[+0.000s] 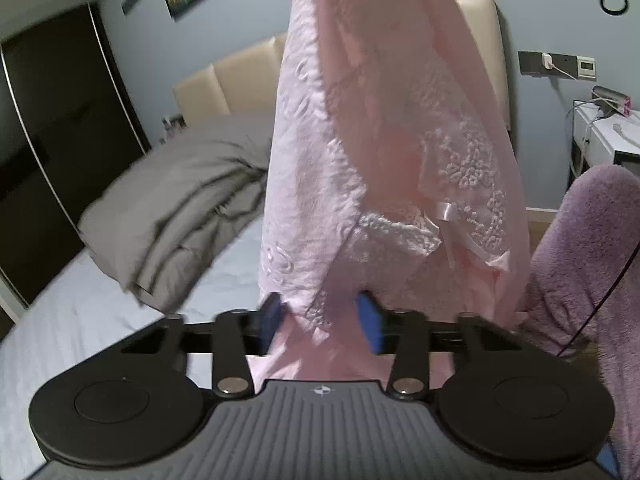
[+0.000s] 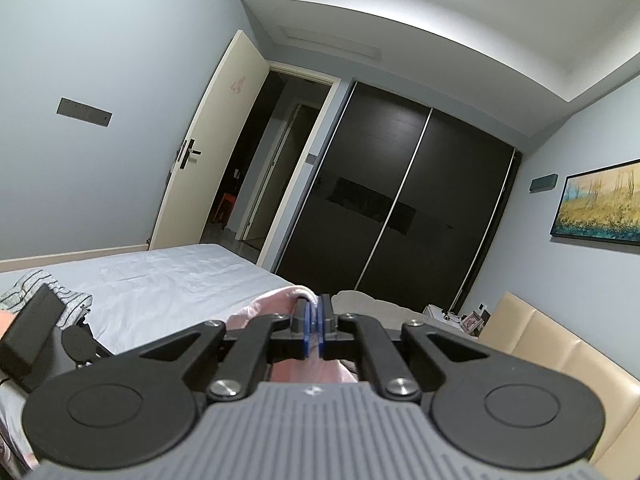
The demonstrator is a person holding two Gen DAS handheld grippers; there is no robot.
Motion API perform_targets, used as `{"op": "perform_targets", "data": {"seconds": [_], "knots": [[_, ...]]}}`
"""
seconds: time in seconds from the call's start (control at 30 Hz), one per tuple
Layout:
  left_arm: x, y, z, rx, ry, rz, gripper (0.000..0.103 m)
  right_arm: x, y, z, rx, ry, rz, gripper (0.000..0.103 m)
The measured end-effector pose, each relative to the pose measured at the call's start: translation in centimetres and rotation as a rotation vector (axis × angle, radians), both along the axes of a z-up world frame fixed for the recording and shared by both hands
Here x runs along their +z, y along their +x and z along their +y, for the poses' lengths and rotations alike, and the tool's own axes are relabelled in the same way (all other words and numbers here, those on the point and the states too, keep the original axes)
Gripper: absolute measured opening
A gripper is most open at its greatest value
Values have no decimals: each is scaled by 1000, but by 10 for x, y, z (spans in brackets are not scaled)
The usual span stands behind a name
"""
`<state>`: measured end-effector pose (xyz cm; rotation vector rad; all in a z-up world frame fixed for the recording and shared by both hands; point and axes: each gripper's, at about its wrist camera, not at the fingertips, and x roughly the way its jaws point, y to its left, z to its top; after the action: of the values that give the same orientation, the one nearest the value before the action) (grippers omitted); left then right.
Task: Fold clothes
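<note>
Pale-sheeted bed (image 2: 160,276), blue-grey walls (image 2: 100,40).

Left wrist view: pink garment (image 1: 360,140) runs off the top edge, upper end unseen; its lower hem drops behind the left gripper (image 1: 322,322) body. Blue pads (image 1: 370,322) motion-blurred, so pad contact with the cloth can't be confirmed. Purple fleece sleeve (image 1: 588,272), right of the tongs, cut by the frame edge. Right wrist view: right gripper (image 2: 315,330) pinches pink cloth, most of it hidden under the body. Striped garment (image 2: 48,292) far left, partly covered by a black device.
</note>
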<state>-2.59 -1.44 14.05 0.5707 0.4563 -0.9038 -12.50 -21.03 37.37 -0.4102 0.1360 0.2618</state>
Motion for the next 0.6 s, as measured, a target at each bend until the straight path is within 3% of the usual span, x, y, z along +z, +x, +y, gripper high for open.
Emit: {"op": "perform_targets", "data": {"seconds": [0.13, 0.33, 0.6], "knots": [[5, 3, 4, 17, -7, 26, 10, -3, -3, -5, -9, -5, 2, 5], [31, 5, 38, 138, -66, 16, 7, -3, -2, -17, -47, 8, -4, 5], [132, 6, 119, 344, -312, -14, 6, -9, 6, -32, -81, -4, 6, 4]]}}
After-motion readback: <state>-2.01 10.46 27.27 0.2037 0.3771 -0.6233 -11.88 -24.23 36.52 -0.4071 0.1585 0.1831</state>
